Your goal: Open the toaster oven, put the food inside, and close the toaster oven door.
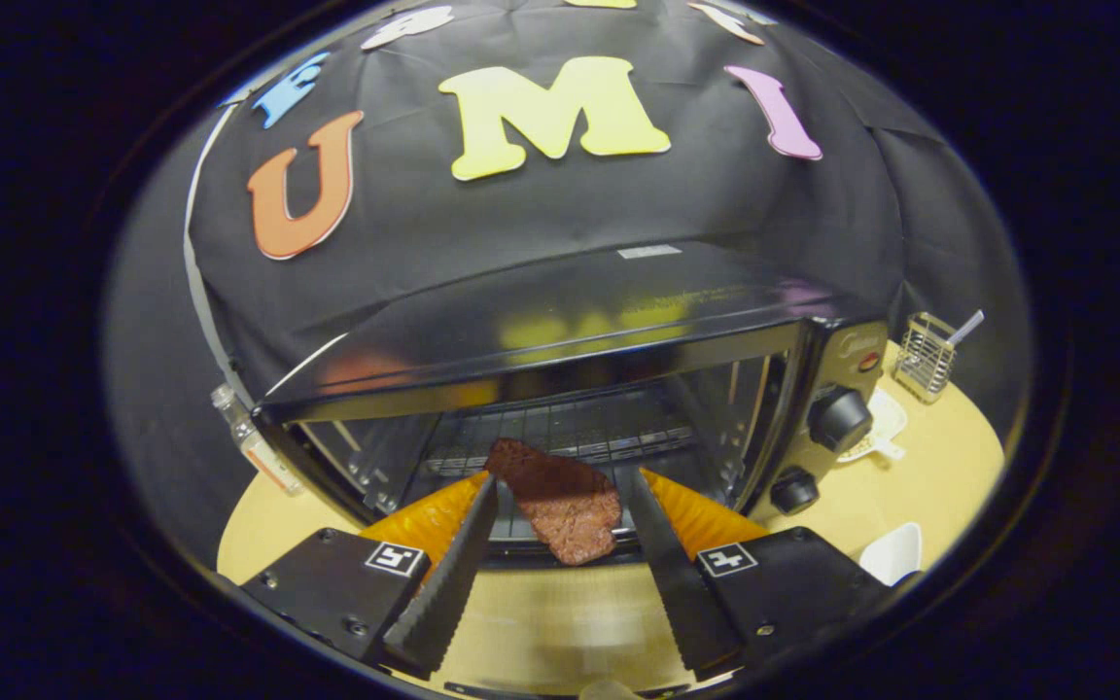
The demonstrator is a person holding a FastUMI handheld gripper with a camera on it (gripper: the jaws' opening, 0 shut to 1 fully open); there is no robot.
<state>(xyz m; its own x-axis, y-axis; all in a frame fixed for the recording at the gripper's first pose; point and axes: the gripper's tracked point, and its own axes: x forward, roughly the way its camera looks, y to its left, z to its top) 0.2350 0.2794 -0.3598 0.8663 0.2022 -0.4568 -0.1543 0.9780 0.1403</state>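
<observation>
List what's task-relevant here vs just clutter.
Job: toaster oven, open; meat slice on its rack between the open fingers; gripper.
Clutter: bottle, wire basket, white dish, white spoon.

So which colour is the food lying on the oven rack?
Dark reddish brown, like cooked meat; the gripper view shows the food between the open gripper fingers.

You see the toaster oven [618, 350] standing on the tabletop [929, 486] with its door down and its chamber open, a wire rack across the inside. It is black and glossy, with two dark knobs on its right panel. The food [560, 501], a flat reddish-brown slab, lies tilted at the chamber's mouth, between the tool's [560, 486] spread fingers; you cannot tell whether they touch it.
</observation>
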